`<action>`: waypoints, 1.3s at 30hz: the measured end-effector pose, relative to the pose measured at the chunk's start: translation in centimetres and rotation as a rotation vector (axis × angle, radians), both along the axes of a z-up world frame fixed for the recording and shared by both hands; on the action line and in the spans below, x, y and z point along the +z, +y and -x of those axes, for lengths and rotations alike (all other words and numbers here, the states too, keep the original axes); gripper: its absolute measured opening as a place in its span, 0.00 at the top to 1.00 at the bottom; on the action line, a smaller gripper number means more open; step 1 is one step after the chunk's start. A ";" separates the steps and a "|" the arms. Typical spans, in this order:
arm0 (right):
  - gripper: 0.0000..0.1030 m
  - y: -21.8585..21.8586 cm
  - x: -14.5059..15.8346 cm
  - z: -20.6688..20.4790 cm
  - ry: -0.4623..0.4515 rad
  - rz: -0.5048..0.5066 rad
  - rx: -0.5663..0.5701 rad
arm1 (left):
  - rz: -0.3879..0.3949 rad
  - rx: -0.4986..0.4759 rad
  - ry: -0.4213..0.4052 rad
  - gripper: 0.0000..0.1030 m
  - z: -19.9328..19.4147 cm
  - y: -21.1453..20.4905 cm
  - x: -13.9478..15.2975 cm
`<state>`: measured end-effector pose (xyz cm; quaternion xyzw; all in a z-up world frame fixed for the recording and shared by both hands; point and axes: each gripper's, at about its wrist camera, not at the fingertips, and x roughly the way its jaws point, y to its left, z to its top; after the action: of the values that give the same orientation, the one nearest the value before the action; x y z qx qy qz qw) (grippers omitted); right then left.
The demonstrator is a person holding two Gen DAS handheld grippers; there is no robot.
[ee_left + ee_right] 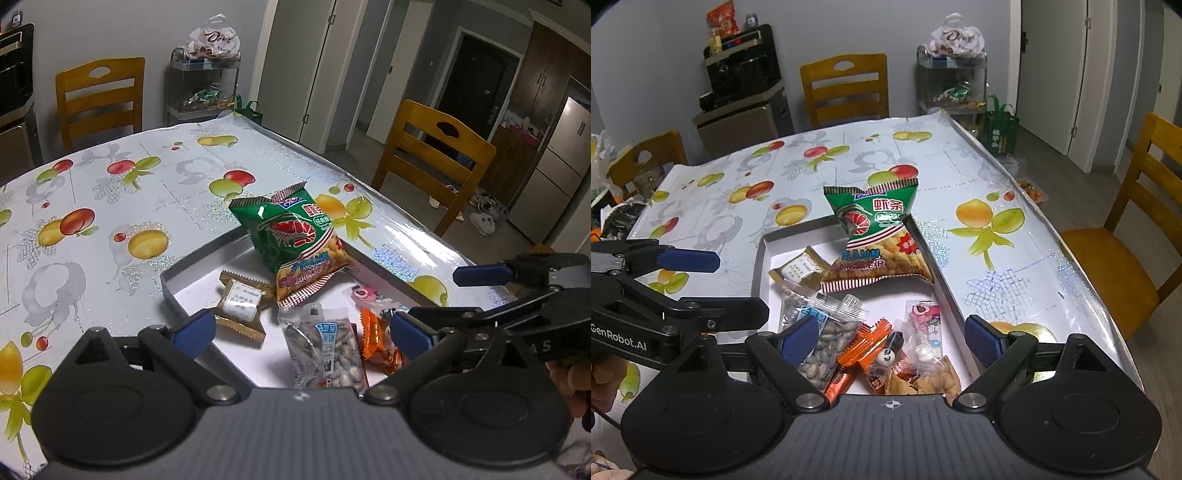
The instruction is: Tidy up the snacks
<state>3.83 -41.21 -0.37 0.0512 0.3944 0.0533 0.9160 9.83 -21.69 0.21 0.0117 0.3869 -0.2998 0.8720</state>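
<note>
Nearest the left wrist camera, the left gripper hangs released, its blue pads spread wide with nothing pressed between them. Just past them, at about 12 o'clock, lies the clear packet of seeds on the white floor of the shallow tray; an orange wrapper lies beside it at its 3 o'clock. A gold-edged biscuit packet sits at the seeds' 10 o'clock. Farther on, the green prawn cracker bag stands tilted, its lower end inside the tray and its top leaning over the far wall. At 3 o'clock in this view the right gripper reaches in over the tray's right side.

From the right wrist camera, the right gripper's own pads stand apart, holding nothing, above a heap of small snacks in the near end of the tray: the seeds, orange wrappers, a pink-printed candy packet and a peanut pouch near the camera edge. At 9 o'clock the left gripper's finger shows blue, over the tray's left edge.

Beyond the tray spreads the fruit-print tablecloth. Past it, at 12 o'clock, stands a wooden chair, with a metal rack at 1 o'clock carrying a white plastic bag.
</note>
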 end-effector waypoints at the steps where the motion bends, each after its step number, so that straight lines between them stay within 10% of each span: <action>1: 0.16 0.0 0.0 0.0 -0.001 0.001 0.000 | 0.001 0.002 0.001 0.01 0.0 0.1 0.0; 39: 0.12 -0.3 -0.3 -0.3 -0.006 -0.009 -0.049 | -0.016 -0.032 -0.013 0.01 -0.5 -0.1 -0.3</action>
<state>4.15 -41.52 -0.66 0.0648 0.3901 0.0327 0.9179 10.36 -21.82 -0.08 0.0270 0.3834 -0.3107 0.8693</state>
